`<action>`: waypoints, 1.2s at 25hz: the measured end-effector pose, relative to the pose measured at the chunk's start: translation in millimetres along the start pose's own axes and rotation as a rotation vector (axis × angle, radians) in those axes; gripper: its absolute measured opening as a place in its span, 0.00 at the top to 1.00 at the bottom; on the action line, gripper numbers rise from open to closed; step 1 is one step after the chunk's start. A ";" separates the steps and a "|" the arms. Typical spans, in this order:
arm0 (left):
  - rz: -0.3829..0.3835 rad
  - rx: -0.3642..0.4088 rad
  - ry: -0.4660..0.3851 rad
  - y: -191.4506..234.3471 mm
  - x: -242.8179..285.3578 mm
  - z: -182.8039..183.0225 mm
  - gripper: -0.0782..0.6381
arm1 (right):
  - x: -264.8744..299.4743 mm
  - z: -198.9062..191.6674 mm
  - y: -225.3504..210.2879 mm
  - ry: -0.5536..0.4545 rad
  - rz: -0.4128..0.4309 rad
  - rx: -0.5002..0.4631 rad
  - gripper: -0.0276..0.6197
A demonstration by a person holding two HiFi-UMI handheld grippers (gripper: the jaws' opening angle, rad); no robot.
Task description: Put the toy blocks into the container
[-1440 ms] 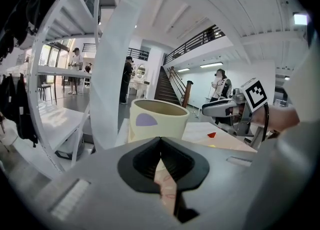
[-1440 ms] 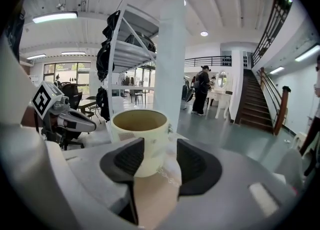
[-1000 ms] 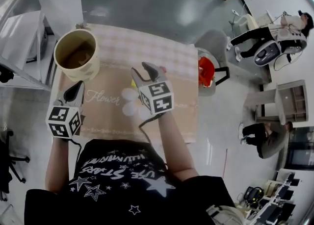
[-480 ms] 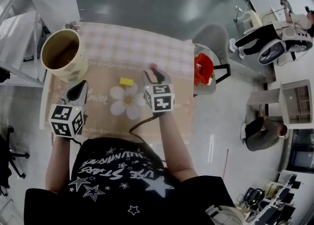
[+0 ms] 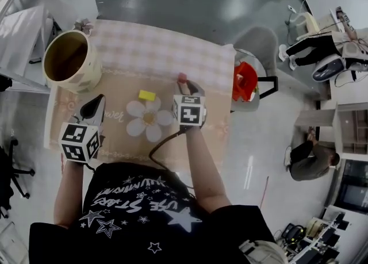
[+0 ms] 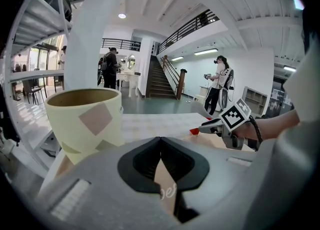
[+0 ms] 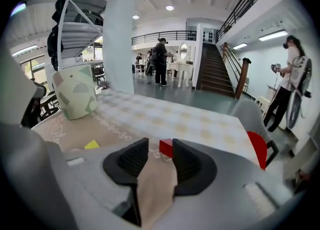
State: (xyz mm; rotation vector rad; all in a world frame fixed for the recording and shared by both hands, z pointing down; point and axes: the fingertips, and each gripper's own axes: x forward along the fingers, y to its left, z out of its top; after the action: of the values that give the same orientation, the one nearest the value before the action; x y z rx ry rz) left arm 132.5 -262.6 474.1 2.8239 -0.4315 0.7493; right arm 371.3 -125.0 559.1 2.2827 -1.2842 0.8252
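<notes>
Right of the cream round container [image 6: 85, 124], the right gripper [image 7: 160, 146], jaws just closing yet unclamped, straddles a red toy cube [image 7: 166, 148]; bare checked cloth [image 7: 200, 124] beyond. The left gripper [image 6: 160, 140], near the container, is clenched empty.

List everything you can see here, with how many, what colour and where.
container: one, cream, table's far left corner
yellow block: one, yellow, on the cloth beside the flower print
red block: one, red, on the cloth at the right gripper's tips
table: one, pink checked and tan cloth, centre
chair: one, red, off the table's right edge
bystanders: two, dark trousers, floor at right
left gripper: one, grey and black, table's near left, jaws together, empty
right gripper: one, grey and black, jaws apart after just closing a little, red block at their tips, not gripped
</notes>
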 end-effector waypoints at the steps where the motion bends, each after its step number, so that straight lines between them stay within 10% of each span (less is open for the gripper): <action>1: 0.001 -0.002 0.004 -0.6 2.1 -1.0 0.88 | 4.9 -2.3 -2.3 0.006 -0.004 0.015 0.72; 30: 0.006 -0.035 0.024 15.0 7.1 -14.0 0.88 | 28.0 9.5 -11.2 0.033 -0.085 0.126 0.72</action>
State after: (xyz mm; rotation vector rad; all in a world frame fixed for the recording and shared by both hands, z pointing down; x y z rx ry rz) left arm 127.2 -274.8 491.3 2.7799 -0.4448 0.7685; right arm 395.2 -142.7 569.9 2.3927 -1.1418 0.9345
